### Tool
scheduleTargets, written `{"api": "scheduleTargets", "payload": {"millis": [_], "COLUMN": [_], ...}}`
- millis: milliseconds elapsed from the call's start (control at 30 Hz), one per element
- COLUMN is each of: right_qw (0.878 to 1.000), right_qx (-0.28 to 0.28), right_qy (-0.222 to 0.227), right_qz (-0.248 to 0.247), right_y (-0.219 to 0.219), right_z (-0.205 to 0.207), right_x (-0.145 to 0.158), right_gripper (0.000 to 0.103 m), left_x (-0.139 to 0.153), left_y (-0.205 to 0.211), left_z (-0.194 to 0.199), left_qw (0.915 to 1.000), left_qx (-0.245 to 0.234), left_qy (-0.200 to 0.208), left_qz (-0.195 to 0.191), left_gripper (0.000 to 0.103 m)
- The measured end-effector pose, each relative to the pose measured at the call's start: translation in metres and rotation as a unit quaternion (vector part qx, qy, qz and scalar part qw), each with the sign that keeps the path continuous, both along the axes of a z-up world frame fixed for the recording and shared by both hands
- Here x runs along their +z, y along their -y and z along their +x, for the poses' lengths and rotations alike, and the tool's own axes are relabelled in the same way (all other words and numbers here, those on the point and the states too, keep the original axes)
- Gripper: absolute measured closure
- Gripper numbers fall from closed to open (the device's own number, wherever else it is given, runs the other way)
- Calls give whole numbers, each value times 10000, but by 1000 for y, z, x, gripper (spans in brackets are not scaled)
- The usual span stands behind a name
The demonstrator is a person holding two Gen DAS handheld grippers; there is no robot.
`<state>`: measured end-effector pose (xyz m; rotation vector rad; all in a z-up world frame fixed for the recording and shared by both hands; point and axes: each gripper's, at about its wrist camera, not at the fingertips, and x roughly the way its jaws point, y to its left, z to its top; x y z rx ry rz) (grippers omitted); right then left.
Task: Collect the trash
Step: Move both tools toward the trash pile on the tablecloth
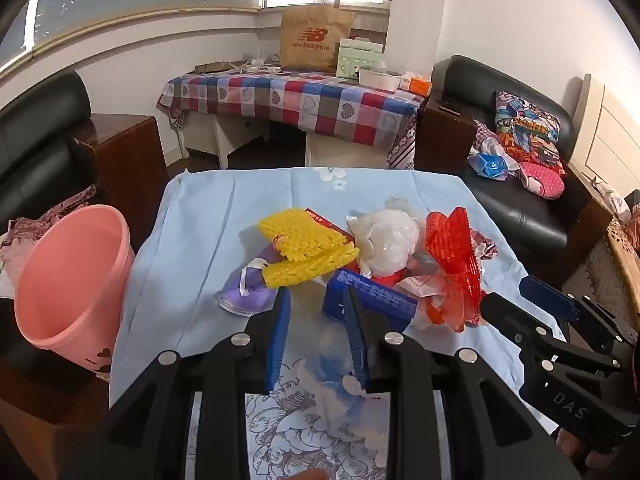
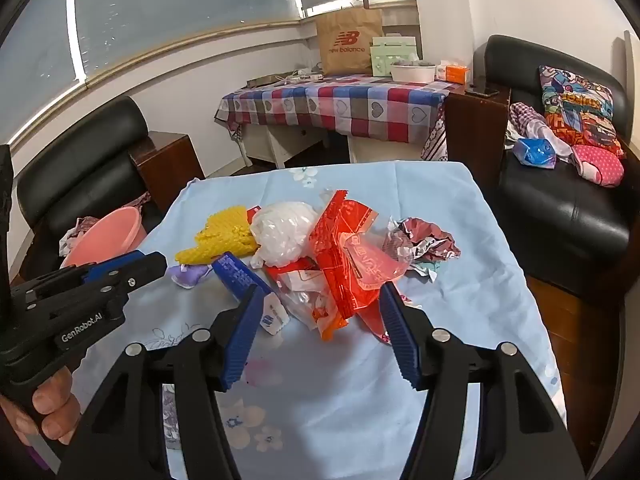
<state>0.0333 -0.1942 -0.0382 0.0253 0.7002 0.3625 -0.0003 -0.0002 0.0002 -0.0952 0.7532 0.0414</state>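
where red wrapper [image 2: 352, 248] overlaps, white packet [image 2: 304, 296] is half-hidden.

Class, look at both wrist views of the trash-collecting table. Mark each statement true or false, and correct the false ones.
1. The pink bin stands off the table's left edge. True.
2. The left gripper grips the blue box. False: its fingers are open and hold nothing.
3. The yellow foam net lies partly over the purple mask. True.
4. The right gripper is shut on the red wrapper. False: it is open, with the wrapper ahead of it.
5. The tablecloth is green. False: it is light blue.
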Motion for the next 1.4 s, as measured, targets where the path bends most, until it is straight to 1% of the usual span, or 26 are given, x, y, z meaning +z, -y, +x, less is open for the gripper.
{"api": "scheduleTargets", "payload": {"millis": [33,467,567,967,1100,1400], "right_qw": [10000,10000,10000,10000,10000,10000], "right_qx": [2,3,8,23,27,32], "right_qy": [-50,-22,-26,-51,-63,-74], "right_qz": [20,30,-4,-3,0,8], "right_y": [0,0,-5,-6,-7,-7], "right_z": [1,2,4,4,3,5], "right_x": [0,3,-1,-7,-8,-10], "right_gripper": [42,42,42,42,42,42], "left_x": [0,-1,0,-6,-5,-6], "left_y": [0,1,0,-15,-6,-4], "left_z": [0,1,0,3,3,4], "left_qw": [10000,10000,10000,10000,9999,9997], "left_qx": [5,5,16,25,71,144], "left_qy": [0,-15,-11,-40,-75,-120], "left_qz": [13,18,15,13,75,125], "left_gripper": [76,76,76,76,76,76]}}
